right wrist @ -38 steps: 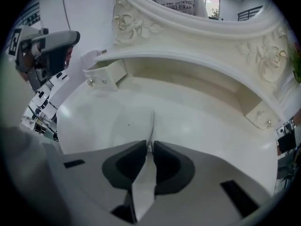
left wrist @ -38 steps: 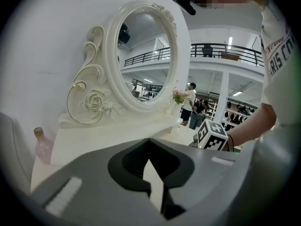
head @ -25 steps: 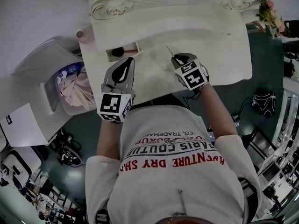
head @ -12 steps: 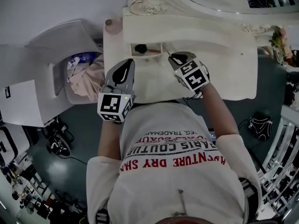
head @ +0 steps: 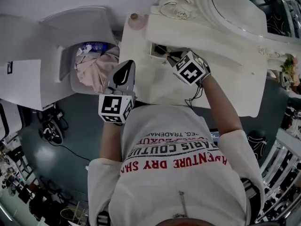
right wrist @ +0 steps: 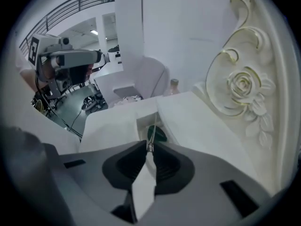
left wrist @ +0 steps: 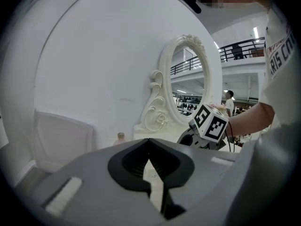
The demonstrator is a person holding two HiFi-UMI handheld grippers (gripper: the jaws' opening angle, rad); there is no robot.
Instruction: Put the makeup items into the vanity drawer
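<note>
Right claw [head: 173, 59], pinching a thin stick [right wrist: 152, 129], has swung over to the open drawer [head: 153, 51], so dropping it in looks next; left claw [head: 126, 66] closed, empty.

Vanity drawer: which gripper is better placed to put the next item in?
Right. The right gripper is shut on a thin pale stick at the open white vanity drawer; the left gripper is shut, empty and farther back.

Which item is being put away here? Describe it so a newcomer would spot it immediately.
Start at the white vanity with its oval mirror; near its left end an open drawer sits in the top. Over it the right gripper pinches a thin pale stick, unlike the dark round item lying inside.
</note>
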